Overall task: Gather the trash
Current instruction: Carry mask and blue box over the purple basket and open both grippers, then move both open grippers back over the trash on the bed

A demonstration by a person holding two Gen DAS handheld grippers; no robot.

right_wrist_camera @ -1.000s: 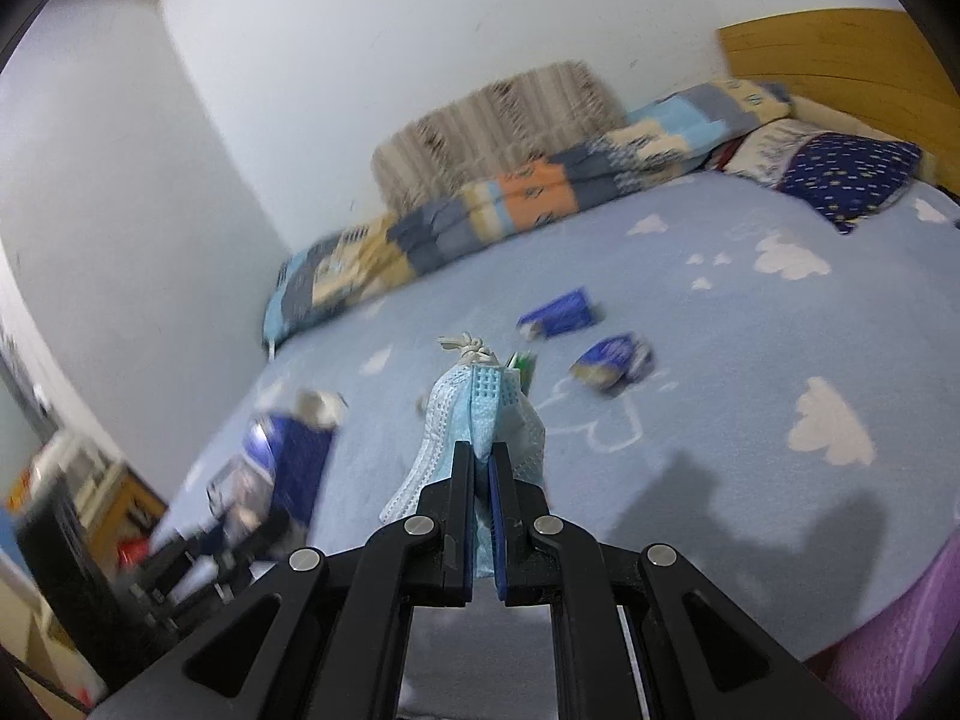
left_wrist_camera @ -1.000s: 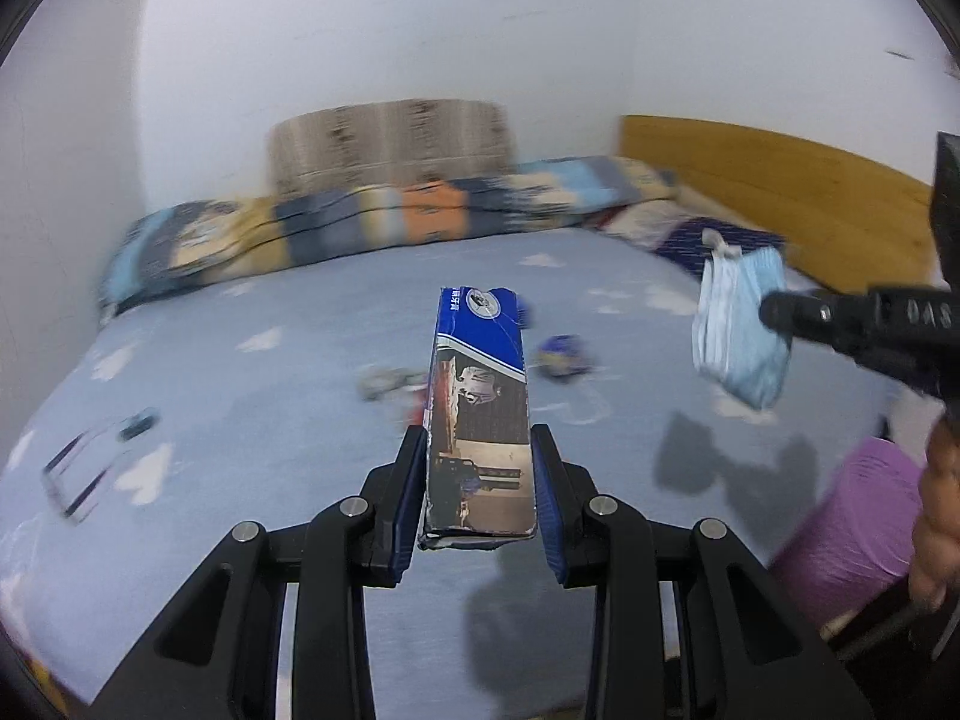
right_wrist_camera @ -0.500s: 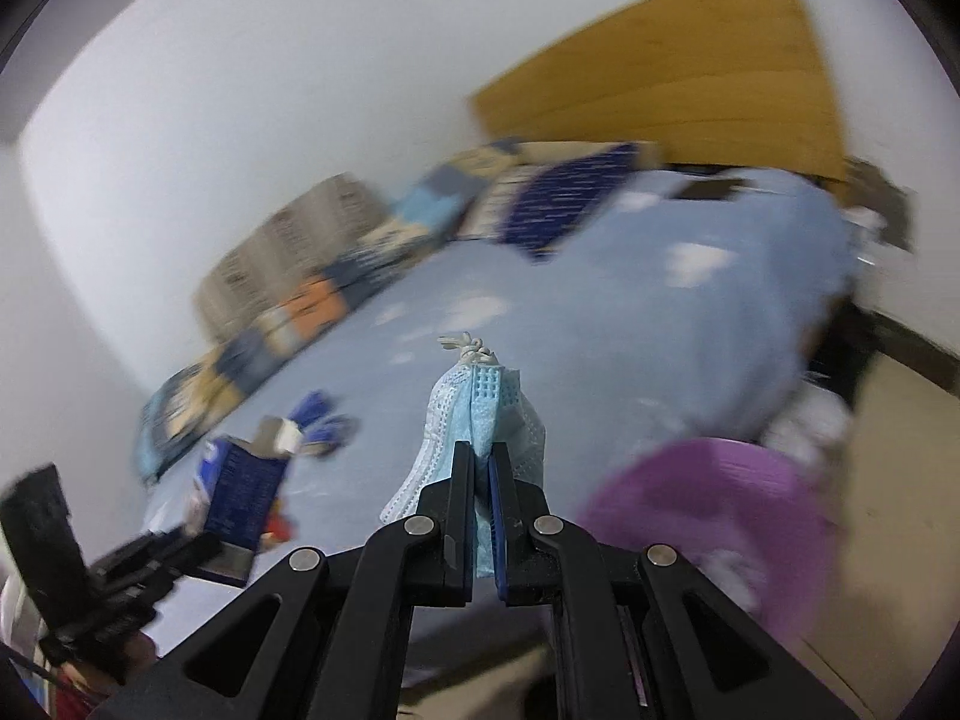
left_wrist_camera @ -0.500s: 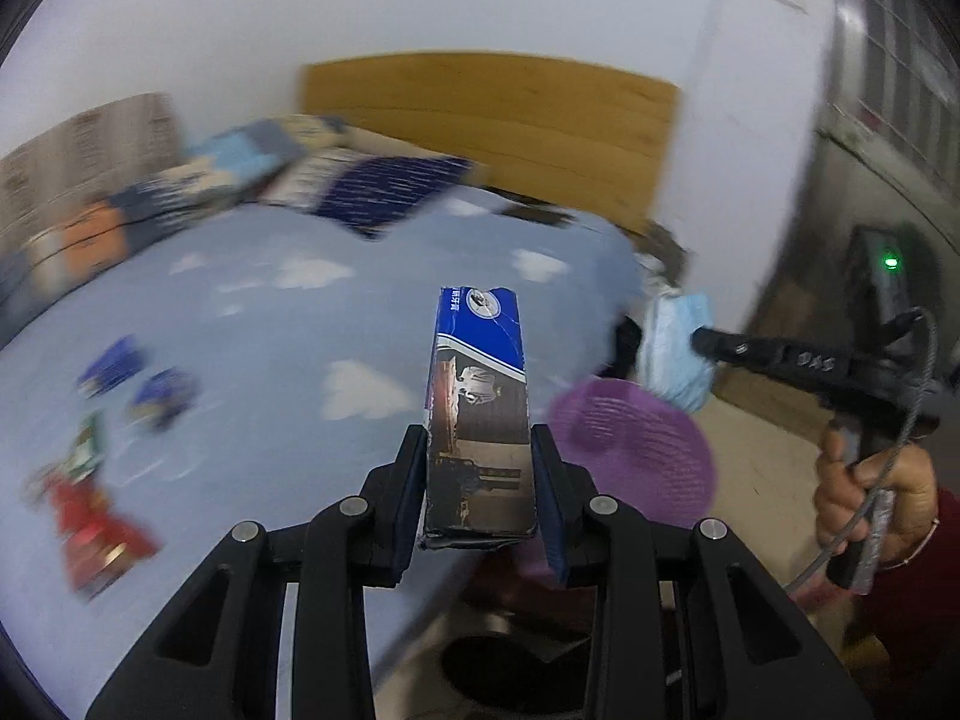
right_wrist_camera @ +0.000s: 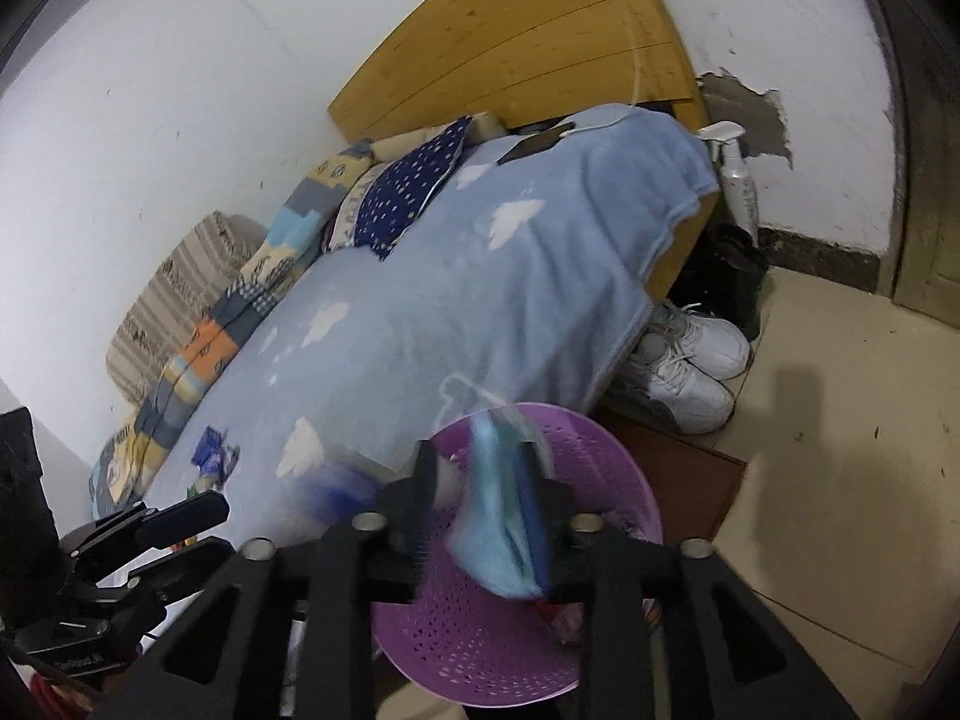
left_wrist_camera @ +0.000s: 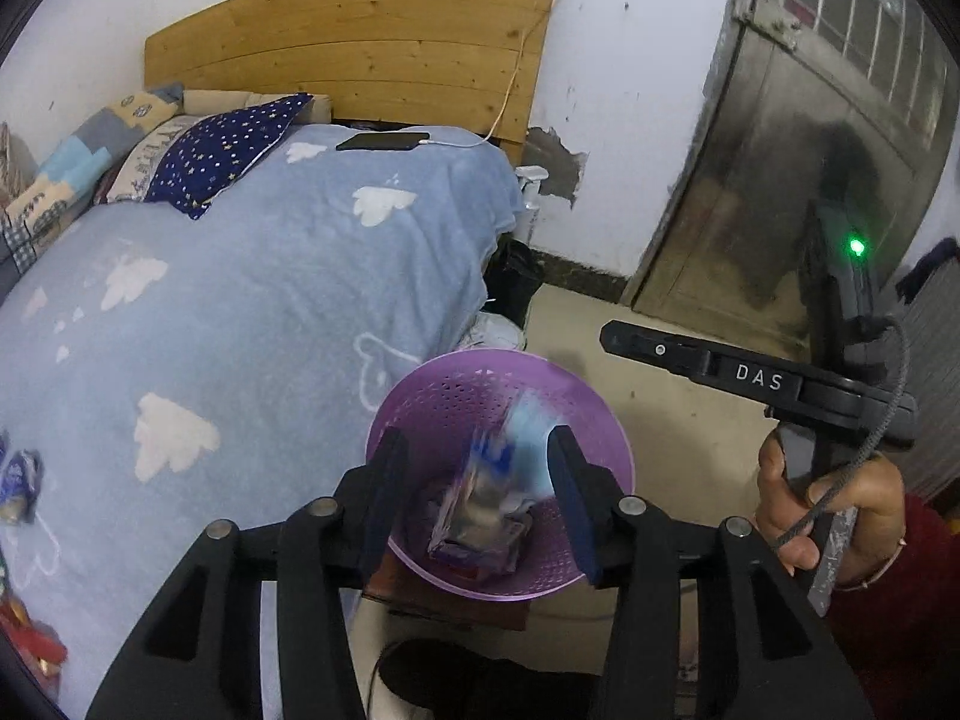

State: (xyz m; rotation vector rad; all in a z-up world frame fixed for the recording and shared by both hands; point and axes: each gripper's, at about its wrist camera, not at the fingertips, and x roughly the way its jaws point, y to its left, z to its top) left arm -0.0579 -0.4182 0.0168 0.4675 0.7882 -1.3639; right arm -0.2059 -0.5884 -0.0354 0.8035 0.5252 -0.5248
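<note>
Two grippers over the purple basket [left_wrist_camera: 594, 438], which stands on the floor just beside the bed's [left_wrist_camera: 252, 276] foot edge. Both are releasing at once.

Left gripper [left_wrist_camera: 474, 492]: jaws opening, gap already wider than the blue carton [left_wrist_camera: 480, 498]; the carton is blurred, looks clear of both pads and dropping inside the basket rim.

Right gripper [right_wrist_camera: 480, 492]: jaws opening; the blue face mask [right_wrist_camera: 492, 510] hangs between them, blurred, seemingly close against the right-hand pad. Cannot tell whether it has let go.

Judgement for doing this step well: hold both hands steady above the basket's centre until each item is clear of the pads. The mask is light and may cling or drift toward the near rim, so open wider before withdrawing. More wrappers [left_wrist_camera: 18, 474] lie near the bed's left edge.
</note>
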